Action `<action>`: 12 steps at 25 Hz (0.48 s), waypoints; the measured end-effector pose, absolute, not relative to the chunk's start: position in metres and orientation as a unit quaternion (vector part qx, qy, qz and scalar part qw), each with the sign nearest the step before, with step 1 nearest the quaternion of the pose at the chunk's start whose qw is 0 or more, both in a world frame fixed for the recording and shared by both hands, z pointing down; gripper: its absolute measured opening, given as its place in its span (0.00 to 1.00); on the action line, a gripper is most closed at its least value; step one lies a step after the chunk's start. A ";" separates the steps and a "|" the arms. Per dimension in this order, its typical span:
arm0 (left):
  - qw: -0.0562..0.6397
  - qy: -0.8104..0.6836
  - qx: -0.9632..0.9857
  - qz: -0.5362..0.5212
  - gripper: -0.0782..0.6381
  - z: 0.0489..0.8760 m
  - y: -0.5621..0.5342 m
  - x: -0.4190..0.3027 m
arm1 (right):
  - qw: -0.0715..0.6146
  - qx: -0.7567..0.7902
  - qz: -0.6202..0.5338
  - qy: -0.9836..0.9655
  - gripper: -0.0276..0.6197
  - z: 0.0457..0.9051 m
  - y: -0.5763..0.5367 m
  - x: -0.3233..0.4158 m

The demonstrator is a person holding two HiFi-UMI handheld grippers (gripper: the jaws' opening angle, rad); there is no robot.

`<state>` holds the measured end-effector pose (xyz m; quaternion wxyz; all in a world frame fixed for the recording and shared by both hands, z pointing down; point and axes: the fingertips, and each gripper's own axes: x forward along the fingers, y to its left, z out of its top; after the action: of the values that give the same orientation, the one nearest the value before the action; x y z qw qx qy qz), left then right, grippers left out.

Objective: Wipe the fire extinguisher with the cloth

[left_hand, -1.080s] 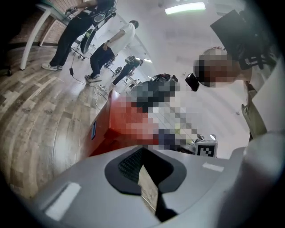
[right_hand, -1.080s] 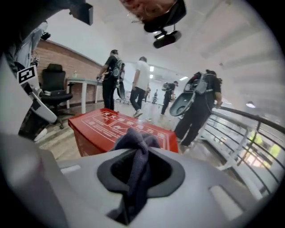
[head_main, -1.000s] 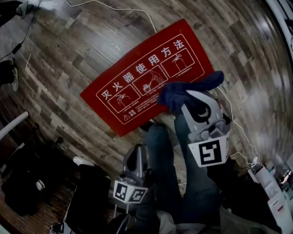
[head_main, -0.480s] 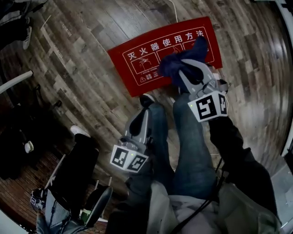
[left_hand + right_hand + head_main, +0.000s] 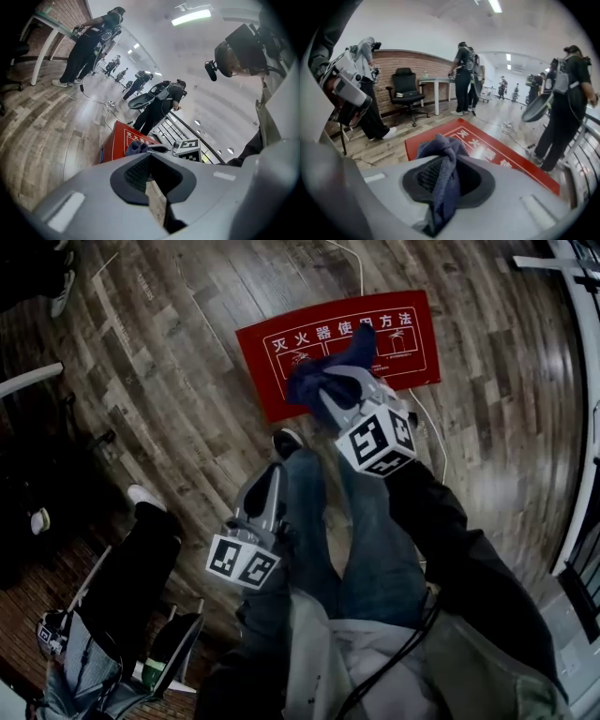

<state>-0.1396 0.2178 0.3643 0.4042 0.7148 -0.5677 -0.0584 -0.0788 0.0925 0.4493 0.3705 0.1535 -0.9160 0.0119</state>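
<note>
Dark-blue cloth point(image 5: 443, 154), seemingly soft and limp, was pinched mid-bunch by right gripper point(image 5: 328, 395); left gripper point(image 5: 270, 479) jaws stood narrowly apart, empty.

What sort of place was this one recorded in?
Probably an open indoor office or workshop hall: grey wood-plank floor, red brick wall, black office chair beside a white table, and several people wearing equipment.

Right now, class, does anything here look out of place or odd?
The red instruction panel lies flat on the wooden floor, askew to its planks, with no extinguisher itself in sight. The right tongs clamp the blue cloth; the left tongs are empty.
</note>
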 end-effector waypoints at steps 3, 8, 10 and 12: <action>0.399 -0.571 0.714 -0.068 0.12 0.352 0.222 -0.141 | 0.345 0.143 0.020 -0.927 0.13 0.433 0.099 -0.091; 0.390 -0.576 0.715 -0.075 0.12 0.318 0.223 -0.149 | 0.322 0.188 0.103 -0.922 0.14 0.407 0.080 -0.063; 0.377 -0.574 0.722 -0.084 0.12 0.303 0.215 -0.152 | 0.319 0.229 0.120 -0.912 0.14 0.395 0.059 -0.041; 0.362 -0.572 0.730 -0.093 0.12 0.285 0.203 -0.156 | 0.301 0.269 0.135 -0.905 0.14 0.373 0.040 -0.019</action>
<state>-0.1559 0.2033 0.2849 0.3624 0.7300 -0.5719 -0.0933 -0.0194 0.0402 0.3725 0.3010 0.2693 -0.9048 0.1351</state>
